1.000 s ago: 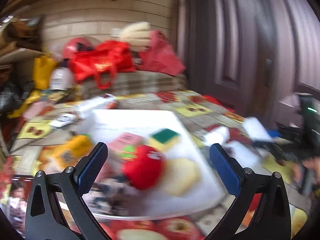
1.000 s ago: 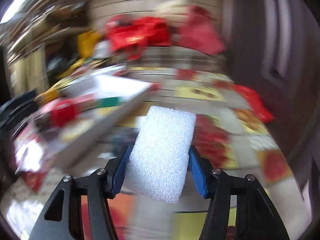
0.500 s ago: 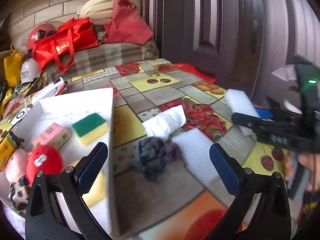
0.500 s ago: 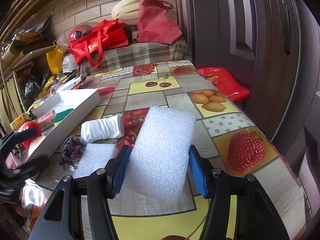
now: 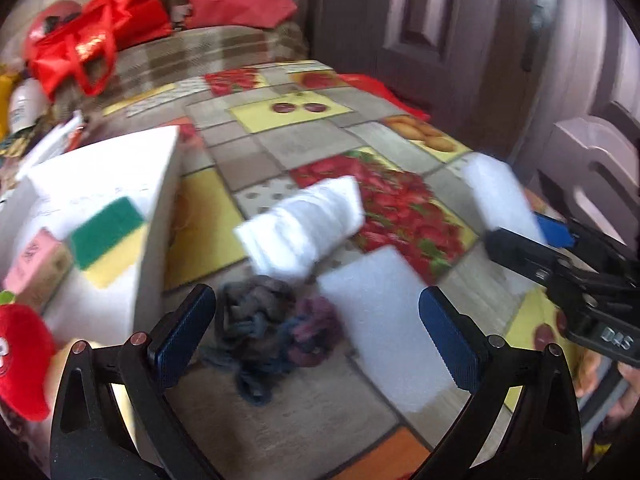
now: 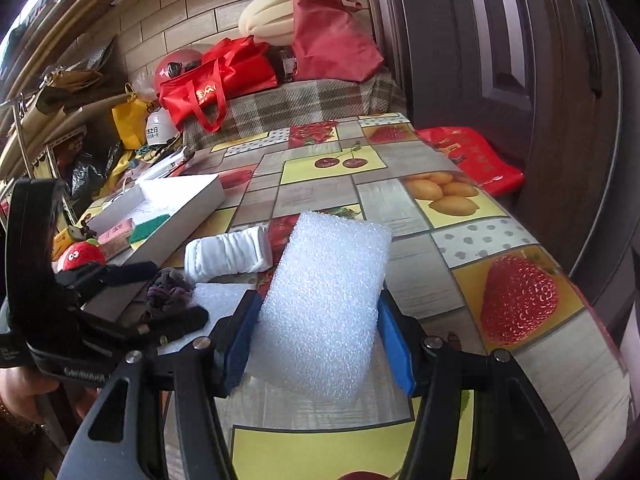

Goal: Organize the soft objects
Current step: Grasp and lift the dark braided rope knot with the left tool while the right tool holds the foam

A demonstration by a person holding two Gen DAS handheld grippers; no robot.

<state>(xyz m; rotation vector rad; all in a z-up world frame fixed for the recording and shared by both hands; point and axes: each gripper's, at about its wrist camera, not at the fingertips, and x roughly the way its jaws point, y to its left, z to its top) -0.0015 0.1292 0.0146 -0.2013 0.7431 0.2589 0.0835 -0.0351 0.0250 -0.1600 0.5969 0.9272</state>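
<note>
Right gripper (image 6: pixel 316 336) is clamping the white foam block (image 6: pixel 326 308), left gripper (image 5: pixel 316 334) is gaping over the dark crumpled cloth (image 5: pixel 272 328) at six o'clock, while the shallow white cardboard tray (image 5: pixel 160 200) at nine o'clock is holding only some items.

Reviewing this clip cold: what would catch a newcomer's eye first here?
First, the white foam block clamped in the right gripper, filling the middle of the right wrist view above the fruit-print tablecloth. Next, the open left gripper over a dark tangled rag, with a rolled white cloth just beyond it. At left, a white tray holds a green-and-yellow sponge.
</note>
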